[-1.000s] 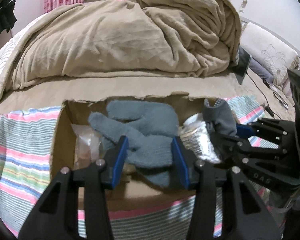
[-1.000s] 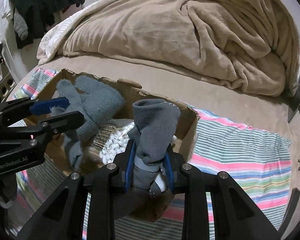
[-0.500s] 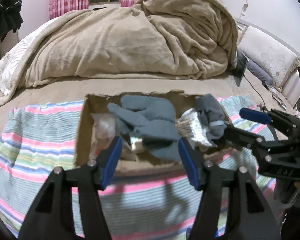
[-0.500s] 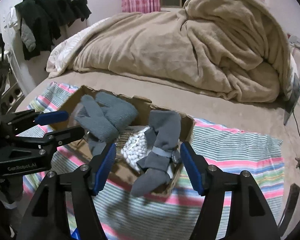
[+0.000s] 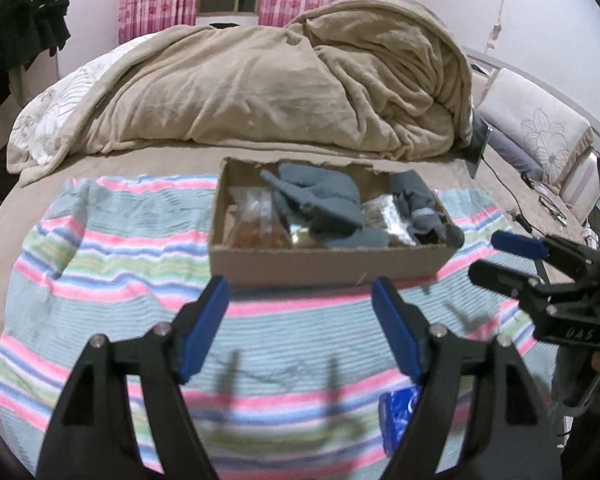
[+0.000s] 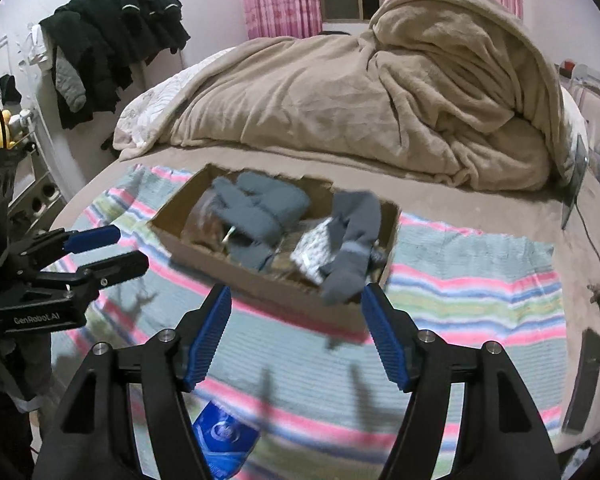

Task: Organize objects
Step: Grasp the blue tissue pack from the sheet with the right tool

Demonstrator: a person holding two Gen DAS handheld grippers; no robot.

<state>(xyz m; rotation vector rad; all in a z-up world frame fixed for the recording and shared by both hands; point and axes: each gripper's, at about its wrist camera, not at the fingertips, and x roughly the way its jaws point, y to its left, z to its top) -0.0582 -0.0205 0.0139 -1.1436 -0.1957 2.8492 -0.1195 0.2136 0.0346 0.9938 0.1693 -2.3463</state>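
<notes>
left tool [image 5: 300, 300] opening, empty; right tool [image 6: 294, 308] opening, empty | gloves [image 5: 320, 204] and sock [image 6: 352, 240] in cardboard box [image 5: 324, 264] | blue packet [image 6: 224, 440] left on bed

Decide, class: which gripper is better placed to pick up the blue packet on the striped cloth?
Left, probably. The blue packet lies beside the left gripper's right finger, jaws opening and empty. The right gripper sits farther across.

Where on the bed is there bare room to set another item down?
Free: striped towel left of the cardboard box, and beyond its right end. Crowded: the box, filled by gloves and packets; a blue packet lies near the front edge.
</notes>
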